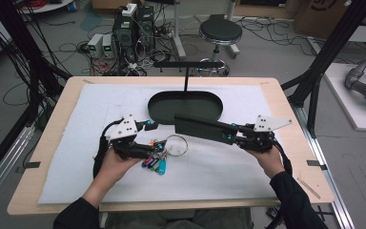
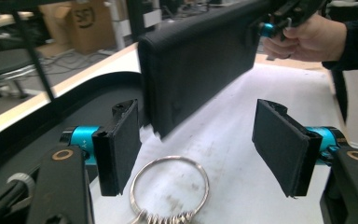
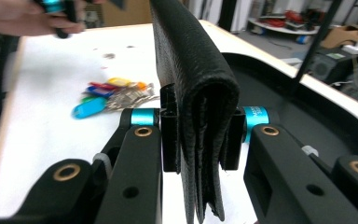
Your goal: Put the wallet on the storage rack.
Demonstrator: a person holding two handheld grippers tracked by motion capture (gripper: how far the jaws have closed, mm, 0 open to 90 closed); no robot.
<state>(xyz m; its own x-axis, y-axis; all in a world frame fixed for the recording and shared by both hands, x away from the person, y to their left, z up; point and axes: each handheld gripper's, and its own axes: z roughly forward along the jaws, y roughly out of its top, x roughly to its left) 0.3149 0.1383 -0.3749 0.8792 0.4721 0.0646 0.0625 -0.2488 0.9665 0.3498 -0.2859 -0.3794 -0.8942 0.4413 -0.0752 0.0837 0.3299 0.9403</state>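
Note:
A long black leather wallet (image 1: 201, 127) hangs just above the white mat, and my right gripper (image 1: 230, 136) is shut on its right end. In the right gripper view both pads squeeze the folded wallet (image 3: 192, 60) near its bottom edge. My left gripper (image 1: 153, 140) is open, its jaws on either side of a large metal key ring (image 1: 176, 145) that lies flat on the mat. Coloured key tags (image 1: 155, 162) fan out below the ring. In the left gripper view the key ring (image 2: 170, 185) lies between the spread pads (image 2: 120, 144), and the wallet (image 2: 200, 60) hangs just beyond them.
A black oval tray (image 1: 158, 106) with an upright T-shaped stand (image 1: 186, 71) sits at the back middle of the white mat (image 1: 105, 102). A stool (image 1: 220, 32) and cables stand on the floor beyond the wooden table.

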